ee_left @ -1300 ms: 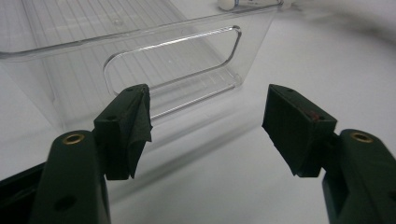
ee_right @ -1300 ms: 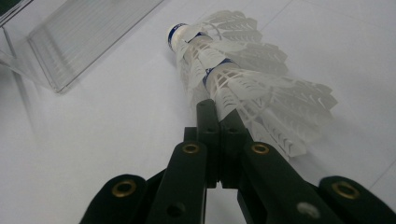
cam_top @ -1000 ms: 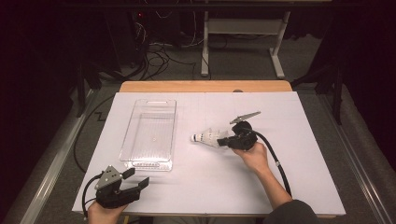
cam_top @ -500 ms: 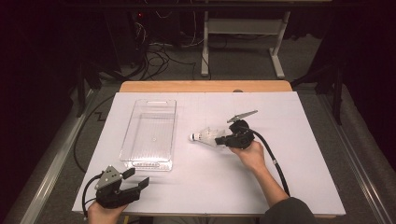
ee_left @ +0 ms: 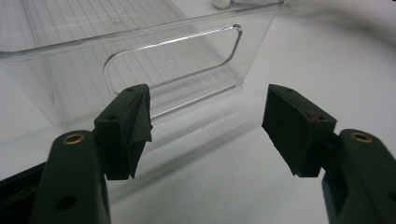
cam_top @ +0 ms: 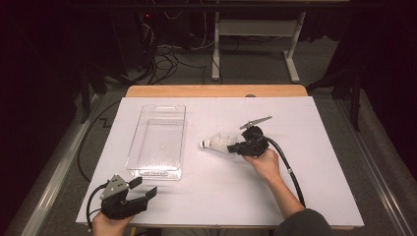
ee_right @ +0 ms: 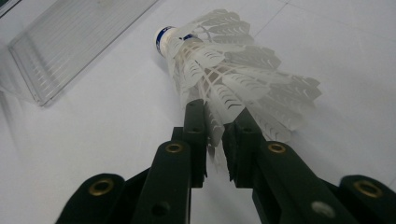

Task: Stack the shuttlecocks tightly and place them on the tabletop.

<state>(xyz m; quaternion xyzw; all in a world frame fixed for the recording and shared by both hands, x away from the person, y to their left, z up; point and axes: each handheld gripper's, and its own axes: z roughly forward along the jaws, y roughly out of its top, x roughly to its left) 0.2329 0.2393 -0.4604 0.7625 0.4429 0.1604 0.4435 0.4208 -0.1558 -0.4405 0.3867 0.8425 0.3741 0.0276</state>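
The right gripper [ee_right: 215, 135] is sitting low over the worktop [cam_top: 305, 196], its jaws nipping the rim of the shuttlecock [ee_right: 224, 74] by a feather or two. Those jaws have just been easing apart a touch, yet the gap is staying narrow and the skirt edge is still lying between the pads, so the hold is looking light rather than firm. The shuttlecock is lying on its side, stretching straight out ahead of the jaws, cork tip pointing away from them and toward the bin [cam_top: 158, 140].

From above, the shuttlecock [cam_top: 219, 144] is resting just beside the bin's long wall, touching nothing but the worktop and the right gripper [cam_top: 235, 147].

The left gripper [cam_top: 140, 189] is waiting near the worktop's front edge, jaws standing wide apart with nothing between them, the bin's handled end wall [ee_left: 173, 60] just ahead of them.

My read: this is the pick-up step, with the drop into the bin not yet done. Next move is calling for a surer pinch on the skirt, then a lift high enough to clear the bin wall before carrying over it.
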